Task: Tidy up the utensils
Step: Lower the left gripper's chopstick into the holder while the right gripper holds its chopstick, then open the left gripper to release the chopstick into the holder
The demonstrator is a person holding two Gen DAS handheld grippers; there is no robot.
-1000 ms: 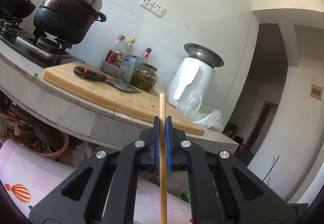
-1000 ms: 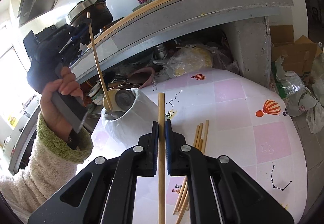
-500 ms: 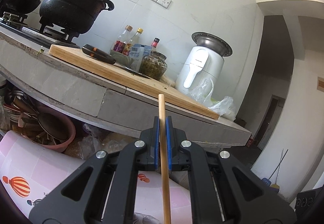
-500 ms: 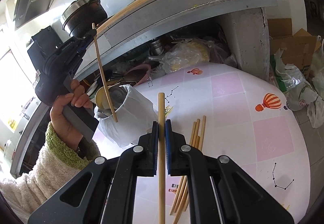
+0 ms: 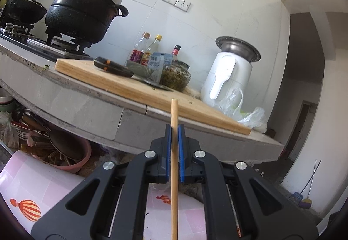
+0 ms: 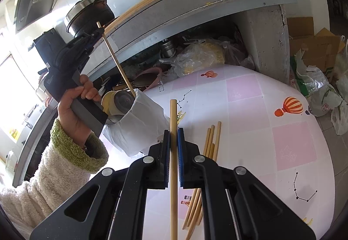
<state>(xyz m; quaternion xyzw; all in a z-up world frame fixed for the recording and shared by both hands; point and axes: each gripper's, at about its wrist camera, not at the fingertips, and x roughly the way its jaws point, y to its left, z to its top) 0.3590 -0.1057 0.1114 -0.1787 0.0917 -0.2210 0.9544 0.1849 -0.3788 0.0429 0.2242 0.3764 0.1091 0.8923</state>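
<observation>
While both claws are being kept clamped, one bamboo chopstick is being held in each. The left gripper (image 5: 173, 131) is being pressed together on the left chopstick (image 5: 174, 153), whose long axis is being presented upright in the left wrist view, with its blunt upper end projecting just above the blue pads toward the edge of the cutting board (image 5: 141, 90) on the counter. As viewed from the right wrist camera, the left gripper (image 6: 95, 32) is being carried by a hand (image 6: 75, 107) in a fleece sleeve (image 6: 54, 166), and its chopstick (image 6: 116, 62) is being tilted, the upper end pointing up and to the left, the lower end pointing down and to the right into the mouth of the white holder (image 6: 139, 122), at its rim; whether the tip is touching anything inside cannot be told. The right gripper (image 6: 173, 138) is being closed on the right chopstick (image 6: 173, 153), which is being aligned with the fingers, its free end pointing away from the camera, over the table (image 6: 250, 131) and just beside the holder. Several loose chopsticks (image 6: 208, 153) are being left flat on the table, roughly parallel, just to the right of the right gripper.
</observation>
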